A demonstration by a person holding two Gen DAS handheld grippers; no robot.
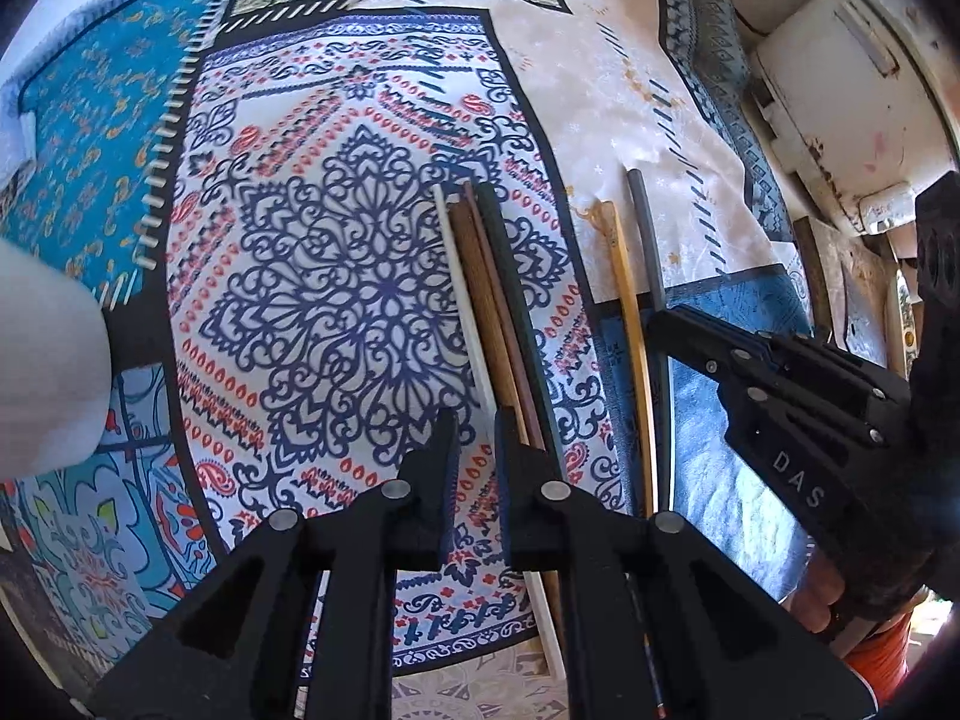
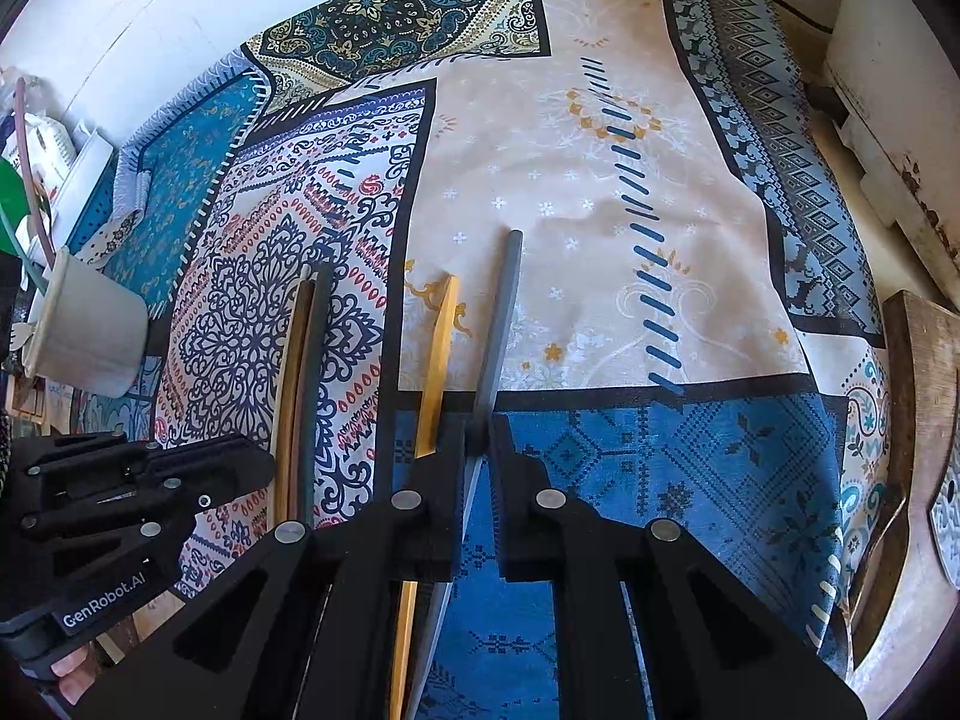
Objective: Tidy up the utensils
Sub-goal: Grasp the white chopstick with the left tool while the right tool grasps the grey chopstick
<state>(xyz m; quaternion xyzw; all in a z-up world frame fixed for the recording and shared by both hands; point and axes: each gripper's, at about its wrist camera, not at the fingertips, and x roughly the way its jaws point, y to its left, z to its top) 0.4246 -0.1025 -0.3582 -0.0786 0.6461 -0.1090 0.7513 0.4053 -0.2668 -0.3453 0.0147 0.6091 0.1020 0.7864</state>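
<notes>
My right hand-held gripper [image 2: 477, 450] points steeply down, its jaws pinched on the grey utensil [image 2: 501, 318], which runs away from the fingertips across the patchwork-clothed tabletop [image 2: 600, 180]. Just left of those jaws lies the yellow wooden utensil [image 2: 437, 360], apart from the grey one. My left hand-held gripper [image 1: 477, 438] is nearly closed over bare cloth, holding nothing; a bundle of four utensils [image 1: 492, 300] lies just right of its fingertips.
</notes>
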